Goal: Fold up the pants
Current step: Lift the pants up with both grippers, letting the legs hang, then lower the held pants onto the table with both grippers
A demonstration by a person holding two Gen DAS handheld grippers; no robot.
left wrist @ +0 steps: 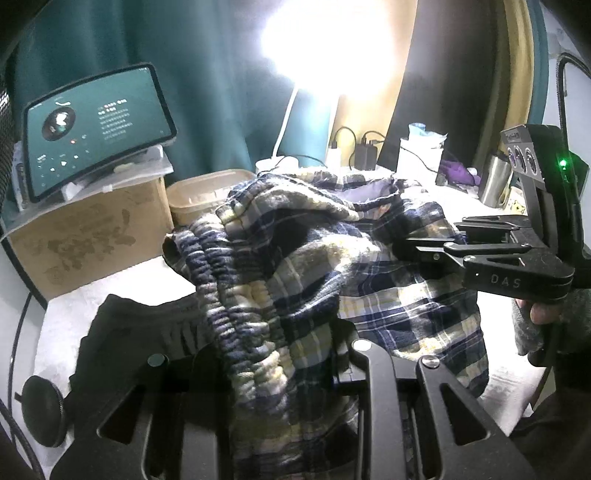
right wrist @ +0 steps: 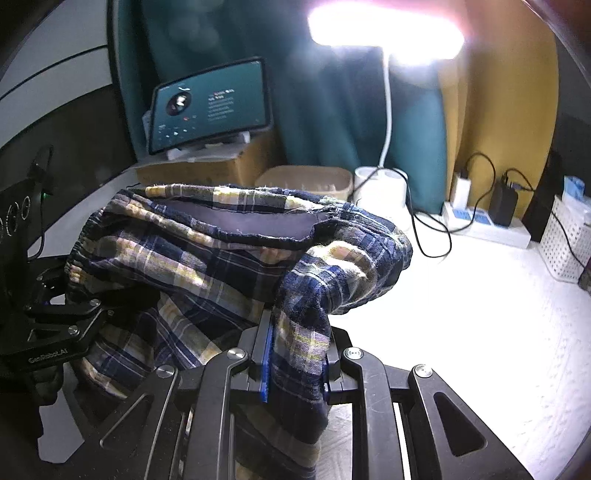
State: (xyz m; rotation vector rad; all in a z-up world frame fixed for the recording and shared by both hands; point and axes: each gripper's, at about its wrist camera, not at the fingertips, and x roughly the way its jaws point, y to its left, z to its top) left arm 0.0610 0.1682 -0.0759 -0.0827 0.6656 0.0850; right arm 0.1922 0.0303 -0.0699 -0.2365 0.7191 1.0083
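Nearest the cameras, each hand-held gripper is closed on cloth: the right hand-held gripper (right wrist: pixel 295 363) pinches a fold of the blue, navy and yellow plaid flannel pants (right wrist: pixel 207 258) between its pads, and the left hand-held gripper (left wrist: pixel 295 373) has the gathered elastic waistband bunched between its fingers. The pants hang slack and rumpled between the two, draped over the white textured desk (right wrist: pixel 480 314), so the folding seems barely begun (no flat crease or tidy layer shows yet); smoothing and every fold look to be left. The weave reads soft and brushed, the waistband ribbed and puckered. A dark, limp black garment (left wrist: pixel 122 332) lies beside it. Farther back stand a beige plastic tub (left wrist: pixel 207 192), a brown cardboard box (left wrist: pixel 92 236) bearing a glossy tablet (left wrist: pixel 96 129), and a glaring white lamp (right wrist: pixel 384 33).
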